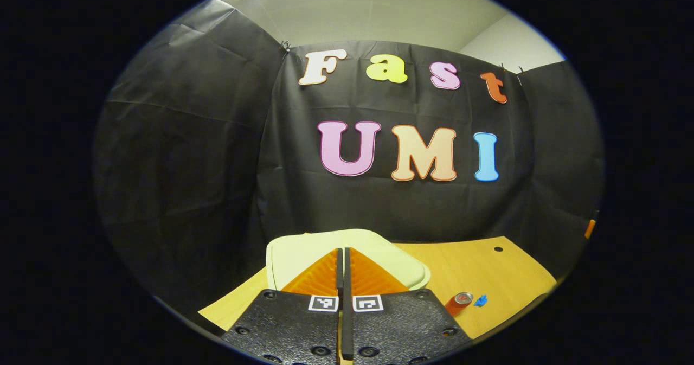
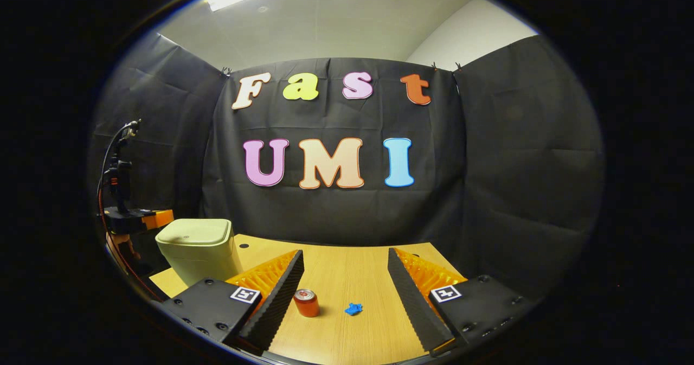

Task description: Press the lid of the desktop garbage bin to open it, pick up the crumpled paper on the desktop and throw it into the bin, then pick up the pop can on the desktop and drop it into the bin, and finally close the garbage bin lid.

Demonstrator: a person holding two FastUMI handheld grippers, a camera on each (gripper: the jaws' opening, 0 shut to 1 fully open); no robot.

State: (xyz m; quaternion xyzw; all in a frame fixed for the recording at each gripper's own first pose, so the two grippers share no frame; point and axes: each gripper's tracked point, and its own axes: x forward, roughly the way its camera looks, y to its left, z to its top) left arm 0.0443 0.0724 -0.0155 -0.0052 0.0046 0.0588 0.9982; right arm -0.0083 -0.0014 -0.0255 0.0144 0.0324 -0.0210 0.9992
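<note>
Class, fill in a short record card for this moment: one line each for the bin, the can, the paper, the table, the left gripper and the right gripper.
bin: pale green plastic desktop bin, lid down
can: small orange-red metal pop can, upright on the table
paper: small blue crumpled paper, lying to the right of the can
table: light wooden table
left gripper: fingers together, above the bin lid
right gripper: fingers wide apart, holding nothing

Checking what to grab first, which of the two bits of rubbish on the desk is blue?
The crumpled paper; the pop can beside it is orange-red and stands upright.
</note>
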